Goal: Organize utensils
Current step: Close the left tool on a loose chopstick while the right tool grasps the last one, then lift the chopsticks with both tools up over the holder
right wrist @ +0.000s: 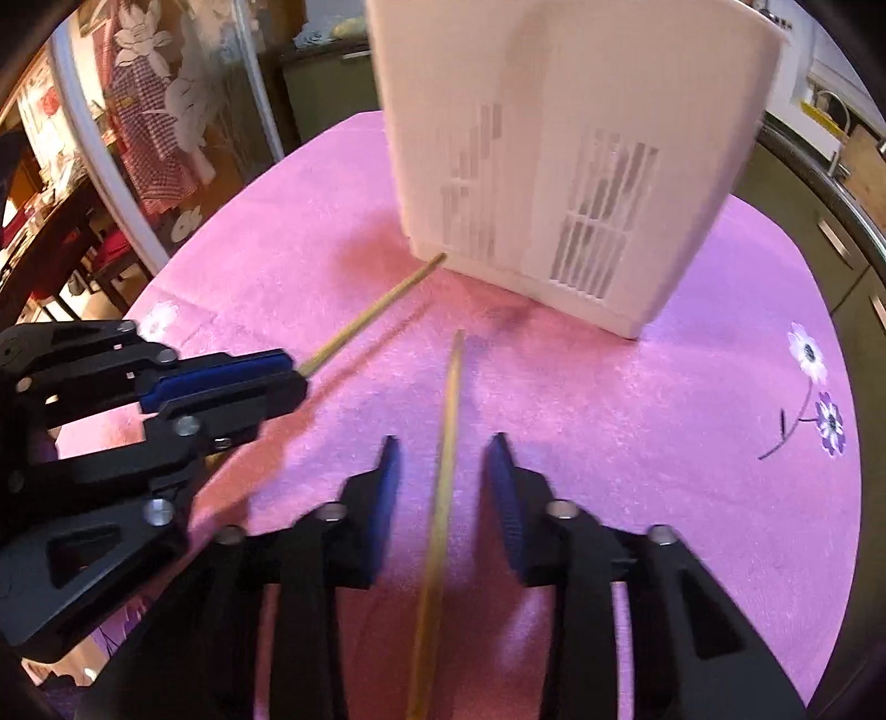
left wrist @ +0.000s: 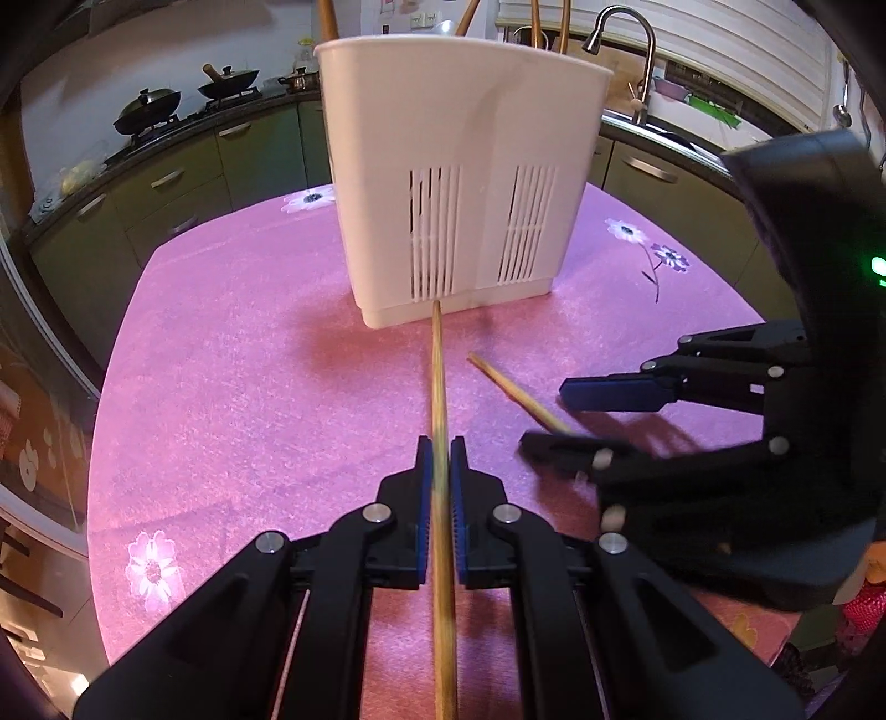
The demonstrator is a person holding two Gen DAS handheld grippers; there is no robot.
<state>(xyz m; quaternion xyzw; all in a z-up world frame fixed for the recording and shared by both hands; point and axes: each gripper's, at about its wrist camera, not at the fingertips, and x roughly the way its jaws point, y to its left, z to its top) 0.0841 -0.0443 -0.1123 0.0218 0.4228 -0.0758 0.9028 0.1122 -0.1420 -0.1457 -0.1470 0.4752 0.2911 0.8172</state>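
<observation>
**Two Chopsticks, Two Grippers, One Utensil Holder**

Two wooden chopsticks are in play. The first chopstick point(left wrist: 440, 387) is clamped between the blue pads of the left gripper point(left wrist: 441, 459), whose fingers are clenched on it; its far tip reaches to the base of the holder. The second chopstick point(right wrist: 446, 443) lies on the worktop, just right of the first, and runs lengthwise between the fingers point(right wrist: 387, 487) of the right gripper point(right wrist: 446, 482). These fingers stand apart on either side of it, with a visible gap to each pad, so nothing is grasped there.

One white utensil holder point(left wrist: 459, 166) stands upright at the far side of the worktop point(left wrist: 249, 360), which carries a pink cloth with flower prints. Two slotted vent panels show on its near wall. Four wooden handles point(left wrist: 326, 19) rise above its rim.

Beyond the worktop: one faucet point(left wrist: 626, 33) at far right and three lidded pots point(left wrist: 147, 108) at far left.
</observation>
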